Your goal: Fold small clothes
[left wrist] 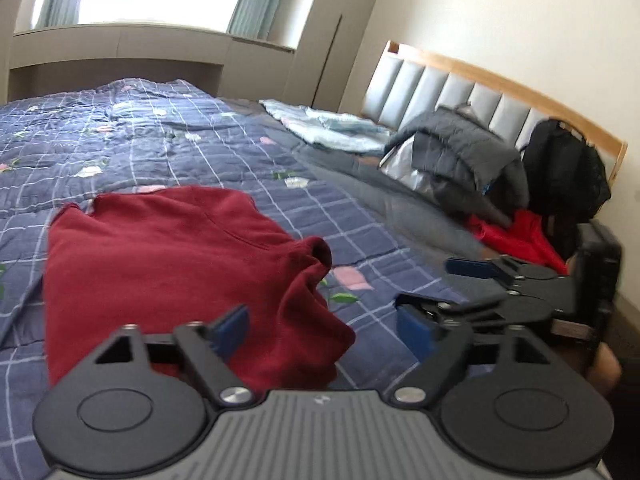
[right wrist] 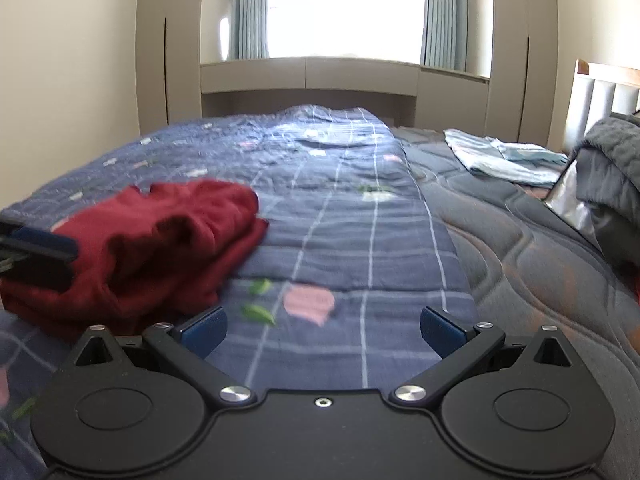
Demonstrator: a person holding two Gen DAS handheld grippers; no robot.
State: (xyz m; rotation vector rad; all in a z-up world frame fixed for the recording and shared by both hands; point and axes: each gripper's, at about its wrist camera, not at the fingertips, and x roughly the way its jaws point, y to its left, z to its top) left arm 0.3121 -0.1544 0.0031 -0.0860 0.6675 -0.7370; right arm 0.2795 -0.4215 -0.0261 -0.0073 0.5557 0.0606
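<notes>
A dark red garment (left wrist: 172, 264) lies folded and bunched on the blue checked quilt (left wrist: 160, 140). My left gripper (left wrist: 322, 330) stands open just behind the garment's near right corner, its left pad over the red cloth, nothing pinched. To its right, my right gripper (left wrist: 436, 284) shows side-on above the quilt. In the right wrist view the right gripper (right wrist: 323, 330) is open over bare quilt (right wrist: 340, 220), with the red garment (right wrist: 160, 240) off to its left. A blue pad of the left gripper's fingers (right wrist: 36, 248) shows at the left edge against that garment.
At the head of the bed lie a grey padded jacket (left wrist: 464, 160), a black backpack (left wrist: 564, 168), a bright red cloth (left wrist: 516, 236) and a pale blue folded cloth (left wrist: 332, 128). The padded headboard (left wrist: 440, 88) stands behind them. Beige wardrobes and a window close the far end.
</notes>
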